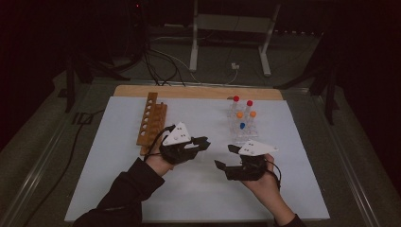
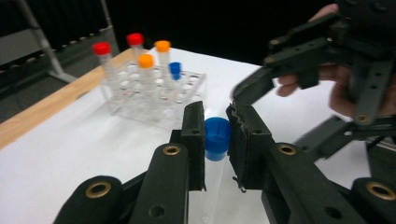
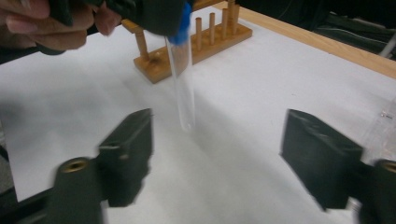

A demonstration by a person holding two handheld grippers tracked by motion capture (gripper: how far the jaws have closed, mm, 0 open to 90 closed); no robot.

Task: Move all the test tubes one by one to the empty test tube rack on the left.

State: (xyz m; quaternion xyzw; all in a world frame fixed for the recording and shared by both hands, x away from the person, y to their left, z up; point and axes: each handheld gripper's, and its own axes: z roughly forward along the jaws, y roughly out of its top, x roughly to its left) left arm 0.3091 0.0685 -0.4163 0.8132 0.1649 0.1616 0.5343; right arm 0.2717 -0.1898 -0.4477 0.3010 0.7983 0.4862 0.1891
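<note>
Tongs in the left hand [image 2: 216,140] point toward the table's right edge, clamped on the blue cap of a clear tube [image 3: 182,79] hanging over mid-table; right tongs [image 3: 217,158] face them, spread apart, gripping nothing, near the front edge

No text, label, brand, number or sign can be read anywhere in these pictures. The coloured caps on the tubes in the clear rack [image 2: 154,93] are plain, the wooden rack [image 1: 151,120] bears no marking, and the grey plates on top of the grippers show small holes but no lettering.
</note>
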